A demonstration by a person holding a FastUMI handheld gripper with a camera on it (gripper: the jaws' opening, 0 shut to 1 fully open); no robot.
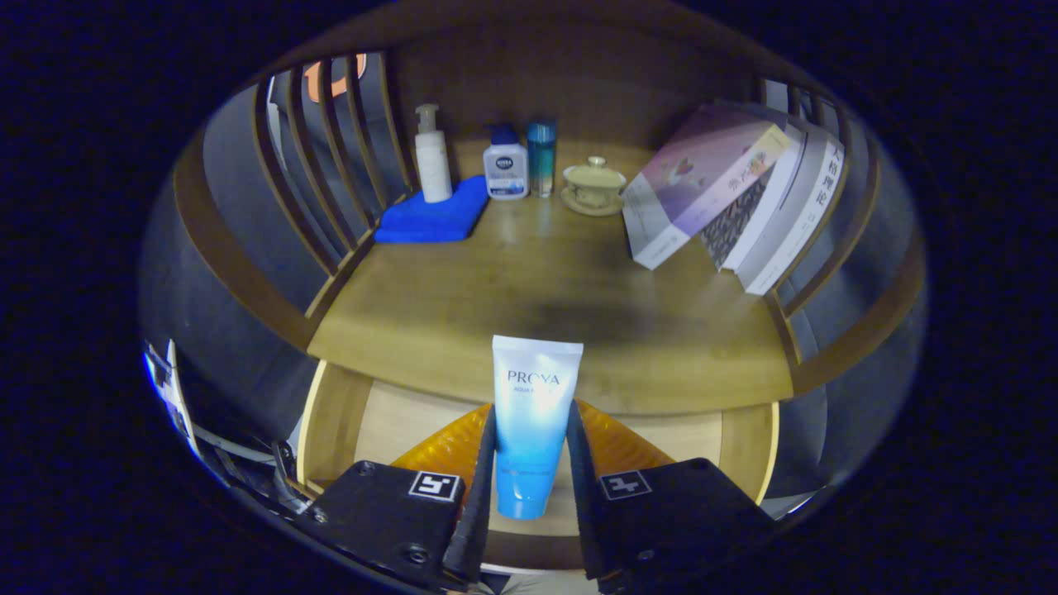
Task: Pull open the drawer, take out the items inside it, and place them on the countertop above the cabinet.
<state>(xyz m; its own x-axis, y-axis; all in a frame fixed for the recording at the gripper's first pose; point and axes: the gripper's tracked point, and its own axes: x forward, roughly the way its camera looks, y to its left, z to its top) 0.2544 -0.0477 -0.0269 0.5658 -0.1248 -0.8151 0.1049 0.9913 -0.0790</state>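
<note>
Gripper view: drawer (347, 413) open, gripper (529, 487) clamped on tube (533, 413) above it, worktop (529, 306) placement and orange item (446, 446) remain

The gripper (531, 463) points forward and slightly down, its two fingers (478, 487) rising side by side from two dark blocks, each block bearing a square marker on its upper face. The jaws stand narrowly apart and are closed on a tube of cosmetic cream (533, 421), one finger pressing each side of its lower half. The tube stands upright between them, cap end down, its flat sealed end above the fingertips.
</note>
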